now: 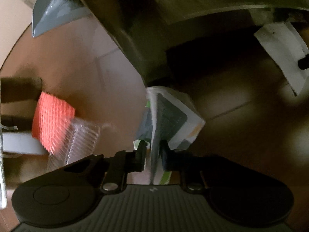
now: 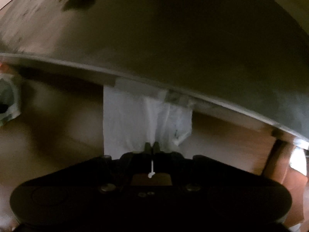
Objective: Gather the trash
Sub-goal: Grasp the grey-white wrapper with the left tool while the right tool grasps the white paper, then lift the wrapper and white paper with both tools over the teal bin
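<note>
In the left wrist view my left gripper (image 1: 153, 150) is shut on a flattened white carton (image 1: 171, 116) with dark and green print, held up in front of the camera under a table. In the right wrist view my right gripper (image 2: 152, 147) is shut on a white plastic bag (image 2: 143, 119) that hangs from the table's edge, taped there. An orange foam net (image 1: 52, 121) and a clear ribbed plastic tray (image 1: 81, 143) lie on the floor to the left of the carton. The carton also shows at the far left of the right wrist view (image 2: 7, 100).
The underside of a grey table (image 2: 154, 38) fills the top of both views. The white bag also shows in the left wrist view (image 1: 283, 52). A grey dustpan-like sheet (image 1: 54, 9) stands at upper left. Brown tiled floor (image 1: 231, 106) lies below.
</note>
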`<state>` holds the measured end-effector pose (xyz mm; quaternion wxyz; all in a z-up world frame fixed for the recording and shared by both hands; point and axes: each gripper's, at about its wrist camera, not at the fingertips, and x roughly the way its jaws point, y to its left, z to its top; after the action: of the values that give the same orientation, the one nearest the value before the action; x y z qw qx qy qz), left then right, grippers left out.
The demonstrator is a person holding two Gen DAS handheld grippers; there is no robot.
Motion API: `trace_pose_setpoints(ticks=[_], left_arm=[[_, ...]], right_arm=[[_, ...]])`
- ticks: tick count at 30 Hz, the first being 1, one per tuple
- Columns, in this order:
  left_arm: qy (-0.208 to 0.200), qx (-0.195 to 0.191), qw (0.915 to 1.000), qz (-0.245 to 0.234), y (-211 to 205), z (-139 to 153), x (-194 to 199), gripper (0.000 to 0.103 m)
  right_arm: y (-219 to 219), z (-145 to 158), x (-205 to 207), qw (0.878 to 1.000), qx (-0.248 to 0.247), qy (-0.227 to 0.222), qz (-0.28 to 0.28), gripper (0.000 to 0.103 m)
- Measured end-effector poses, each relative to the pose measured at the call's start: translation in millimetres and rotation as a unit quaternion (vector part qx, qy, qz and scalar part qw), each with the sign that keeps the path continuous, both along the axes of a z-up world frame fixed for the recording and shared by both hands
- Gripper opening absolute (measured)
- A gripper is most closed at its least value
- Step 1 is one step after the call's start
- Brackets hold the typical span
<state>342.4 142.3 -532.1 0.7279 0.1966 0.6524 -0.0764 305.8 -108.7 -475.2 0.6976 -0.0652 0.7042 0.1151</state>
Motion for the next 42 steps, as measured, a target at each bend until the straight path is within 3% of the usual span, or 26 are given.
trace_pose_setpoints(ticks=[9, 13, 20, 26, 31, 37, 42], left_arm=[[0.022, -0.046, 0.9979, 0.041, -2.9, 35.8, -30.1, 0.007], [0.020, -0.078, 0.9953, 0.052, -2.5, 70.6, -45.7, 0.007], [0.014, -0.147, 0.9874, 0.057, -8.5, 149.7, -69.9, 0.007], [-0.031, -0.183, 0.9804, 0.066, -11.2, 239.1, -79.8, 0.007], [-0.093, -0.200, 0.9726, 0.075, -1.5, 315.0, -88.2, 0.007], [-0.169, -0.247, 0.9474, 0.114, -4.4, 400.4, -115.2, 0.007], [-0.226, -0.254, 0.9334, 0.115, -20.8, 456.0, -135.8, 0.007]], right_arm=[[1.5, 60.6, -32.4, 0.999, 0.044, -0.007, 0.009, 0.002], [7.4, 98.6, -46.4, 0.998, 0.063, -0.008, 0.012, 0.002], [11.8, 193.8, -55.5, 0.991, 0.127, -0.027, 0.018, 0.002], [12.3, 272.3, -59.2, 0.981, 0.172, -0.071, 0.052, 0.002], [2.2, 345.7, -71.3, 0.969, 0.193, -0.128, 0.091, 0.002], [-12.2, 435.8, -93.6, 0.949, 0.195, -0.212, 0.127, 0.002], [-20.9, 501.3, -104.0, 0.923, 0.177, -0.294, 0.173, 0.002]])
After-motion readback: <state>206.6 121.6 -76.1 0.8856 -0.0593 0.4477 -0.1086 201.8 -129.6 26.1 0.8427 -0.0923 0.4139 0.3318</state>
